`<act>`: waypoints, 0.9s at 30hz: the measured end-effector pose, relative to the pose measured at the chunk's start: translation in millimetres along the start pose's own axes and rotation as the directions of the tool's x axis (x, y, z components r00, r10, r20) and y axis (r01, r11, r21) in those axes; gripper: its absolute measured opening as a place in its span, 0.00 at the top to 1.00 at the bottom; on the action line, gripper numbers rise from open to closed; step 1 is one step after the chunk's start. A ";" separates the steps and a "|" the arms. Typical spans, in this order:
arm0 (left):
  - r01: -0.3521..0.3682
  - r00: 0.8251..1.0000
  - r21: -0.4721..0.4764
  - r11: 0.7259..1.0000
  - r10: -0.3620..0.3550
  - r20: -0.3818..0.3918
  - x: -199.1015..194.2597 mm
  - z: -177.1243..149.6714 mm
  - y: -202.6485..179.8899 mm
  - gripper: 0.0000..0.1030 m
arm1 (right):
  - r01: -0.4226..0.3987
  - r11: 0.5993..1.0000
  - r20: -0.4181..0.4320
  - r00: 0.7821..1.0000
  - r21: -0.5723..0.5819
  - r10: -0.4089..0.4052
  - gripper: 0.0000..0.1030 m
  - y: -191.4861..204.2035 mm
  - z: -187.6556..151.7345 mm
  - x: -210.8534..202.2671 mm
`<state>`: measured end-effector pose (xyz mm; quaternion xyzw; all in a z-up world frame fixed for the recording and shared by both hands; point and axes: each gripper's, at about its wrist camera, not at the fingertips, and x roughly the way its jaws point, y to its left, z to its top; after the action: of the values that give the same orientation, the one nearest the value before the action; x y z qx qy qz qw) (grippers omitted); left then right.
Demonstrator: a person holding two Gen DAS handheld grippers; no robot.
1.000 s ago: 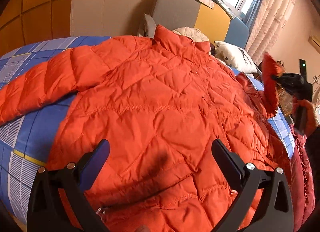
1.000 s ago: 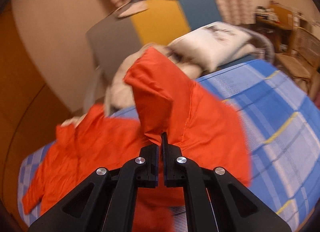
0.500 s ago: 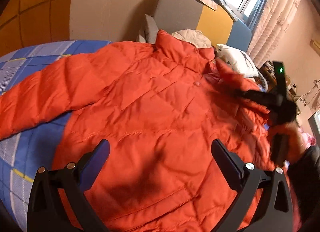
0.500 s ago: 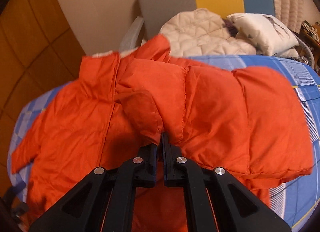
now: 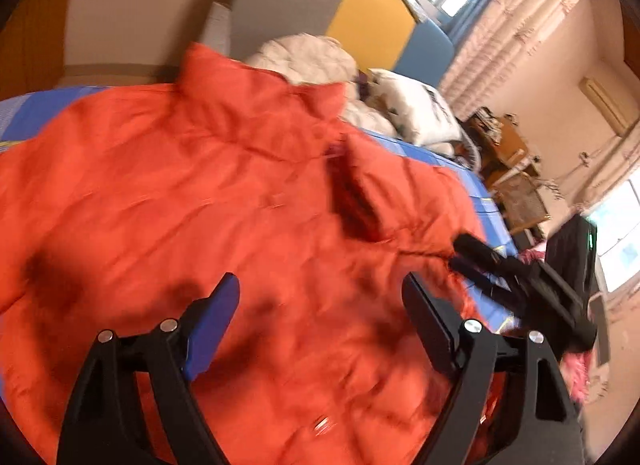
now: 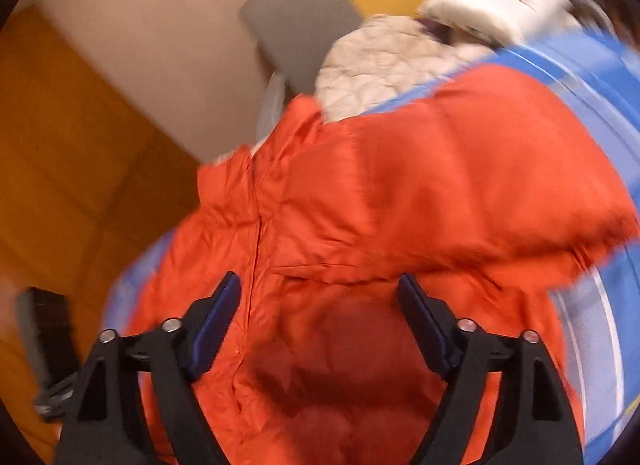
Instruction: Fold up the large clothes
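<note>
my left gripper point(image 5: 320, 305) hangs over the front of the orange jacket point(image 5: 208, 193), its jaws spread wide with nothing between them but the quilted cloth below; whether they touch it i cannot tell. my right gripper point(image 6: 320, 305) is likewise over the jacket, jaws spread wide and holding nothing. in the left view my right gripper point(image 5: 516, 281) shows at the jacket's right edge, just beside the end of the sleeve point(image 5: 404, 201).

the jacket lies spread on the bed point(image 6: 600, 65), front up, collar point(image 5: 256, 85) pointing away from me toward the headboard. the sleeve on that right side is folded inward and lies across the chest, its cuff end near the middle of the jacket. in the right view the same sleeve point(image 6: 480, 185) crosses the jacket just beyond my jaws. both views are blurred, so finer detail of the cloth is lost.

beyond the jacket's collar a cream quilted garment point(image 6: 380, 65) lies bunched on the bed, and a white pillow point(image 5: 416, 109) sits beside it. the blue checked bedsheet point(image 5: 36, 109) shows around the jacket. past the collar stands a grey, yellow and blue headboard point(image 5: 372, 17), with curtains point(image 5: 508, 25) further off.
</note>
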<state>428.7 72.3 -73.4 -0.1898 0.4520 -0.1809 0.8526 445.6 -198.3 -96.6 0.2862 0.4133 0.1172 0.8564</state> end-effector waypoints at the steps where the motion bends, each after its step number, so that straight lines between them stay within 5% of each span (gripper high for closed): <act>1: 0.025 1.000 -0.004 1.000 -0.025 -0.014 12.2 7.3 -5.8 0.20 | -0.013 0.999 0.008 1.000 0.032 0.012 0.20 -9.2 -0.4 -5.8; 5: 0.081 0.995 -0.055 0.995 -0.084 -0.055 51.8 27.4 -19.3 0.21 | -0.041 0.989 0.036 0.999 0.139 0.037 0.20 -41.3 -0.8 -22.2; 13: 0.076 0.991 -0.145 0.987 -0.091 -0.102 115.6 43.7 -30.1 0.21 | -0.118 0.953 0.090 0.991 0.278 0.096 0.17 -76.3 12.9 -30.1; 16: 0.088 0.990 -0.156 0.984 -0.105 -0.099 126.7 45.6 -34.3 0.43 | -0.153 0.929 0.106 0.987 0.337 0.124 0.17 -87.0 15.3 -27.1; 18: 0.098 0.987 -0.145 0.985 -0.114 -0.110 131.5 47.1 -38.7 0.81 | -0.170 0.911 0.112 0.984 0.377 0.137 0.17 -94.0 16.2 -23.3; 19: 0.097 0.988 -0.132 0.986 -0.112 -0.110 131.2 46.8 -40.3 0.88 | -0.175 0.905 0.114 0.983 0.388 0.141 0.17 -94.9 15.6 -21.1; 27: 0.159 0.987 -0.094 0.983 -0.155 0.050 63.7 69.2 -31.3 0.96 | -0.205 0.862 0.135 0.978 0.464 0.160 0.12 -102.5 7.7 -8.7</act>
<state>516.0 25.8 -66.9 -0.2701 0.4260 -0.2210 0.8347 442.4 -288.1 -147.4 0.5305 0.3604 0.0794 0.7632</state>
